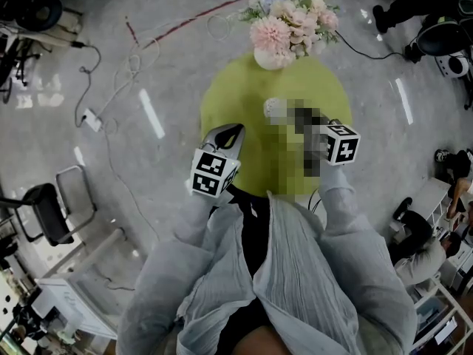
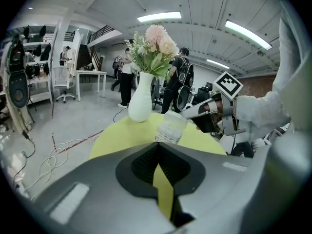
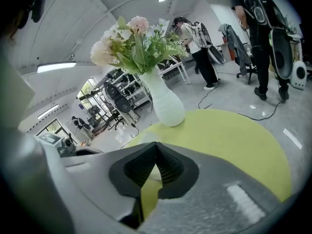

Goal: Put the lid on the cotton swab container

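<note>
The clear cotton swab container [image 2: 169, 129] stands on the round yellow-green table [image 1: 222, 102], packed with white swabs. A translucent lid [image 2: 175, 117] rests on top; how firmly it sits cannot be told. My right gripper [image 2: 188, 113] comes in from the right with its shut tips against the lid's edge. In the right gripper view those jaws [image 3: 156, 146] meet with nothing between them, and a pale blur of the container [image 3: 148, 137] lies just beyond. My left gripper [image 1: 235, 130] hovers shut over the table's near left, a short way from the container [image 1: 275, 109].
A white vase of pink flowers [image 1: 272, 58] stands at the table's far edge, behind the container. Cables [image 1: 111, 87] trail over the grey floor at left, near a chair [image 1: 52, 205]. Several people [image 2: 178, 82] stand in the background. A mosaic patch covers part of the right gripper in the head view.
</note>
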A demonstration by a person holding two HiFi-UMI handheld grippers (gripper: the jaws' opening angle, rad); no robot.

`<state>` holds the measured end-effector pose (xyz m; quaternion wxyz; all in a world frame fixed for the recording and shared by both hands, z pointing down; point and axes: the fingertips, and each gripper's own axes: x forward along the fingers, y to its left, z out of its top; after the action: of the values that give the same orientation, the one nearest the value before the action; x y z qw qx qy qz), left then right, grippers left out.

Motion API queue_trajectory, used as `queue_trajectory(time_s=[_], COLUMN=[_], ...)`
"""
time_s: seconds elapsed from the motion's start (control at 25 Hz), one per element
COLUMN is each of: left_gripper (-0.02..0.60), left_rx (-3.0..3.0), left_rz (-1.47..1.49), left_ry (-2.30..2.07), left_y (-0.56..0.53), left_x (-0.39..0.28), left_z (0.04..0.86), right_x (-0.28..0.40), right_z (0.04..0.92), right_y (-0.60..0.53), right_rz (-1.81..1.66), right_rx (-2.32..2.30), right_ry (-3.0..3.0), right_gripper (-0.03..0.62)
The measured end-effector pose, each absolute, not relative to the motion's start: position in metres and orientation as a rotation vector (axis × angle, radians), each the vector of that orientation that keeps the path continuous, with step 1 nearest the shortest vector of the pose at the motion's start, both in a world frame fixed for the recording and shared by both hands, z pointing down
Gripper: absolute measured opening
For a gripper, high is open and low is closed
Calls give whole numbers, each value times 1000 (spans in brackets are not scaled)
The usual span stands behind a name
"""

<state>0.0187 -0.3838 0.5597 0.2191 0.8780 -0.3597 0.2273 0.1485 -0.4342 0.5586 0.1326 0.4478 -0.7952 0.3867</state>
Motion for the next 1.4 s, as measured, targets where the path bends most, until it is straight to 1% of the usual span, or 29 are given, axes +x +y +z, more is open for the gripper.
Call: queue_trajectory(time_s=[0.68,1.4], left_gripper=[18,18], left_rx=[2416,2393], left_rz=[643,641], left_ry=[-996,-1017], left_y=[-376,-371], left_x=[13,4], left_z=[562,566], right_x=[132,113], right_z=[551,556], right_y=[-429,-422], right_rz=[1082,856], right_rx=[1241,1139], right_ry=[-2331,-2301], right_gripper=[2,2])
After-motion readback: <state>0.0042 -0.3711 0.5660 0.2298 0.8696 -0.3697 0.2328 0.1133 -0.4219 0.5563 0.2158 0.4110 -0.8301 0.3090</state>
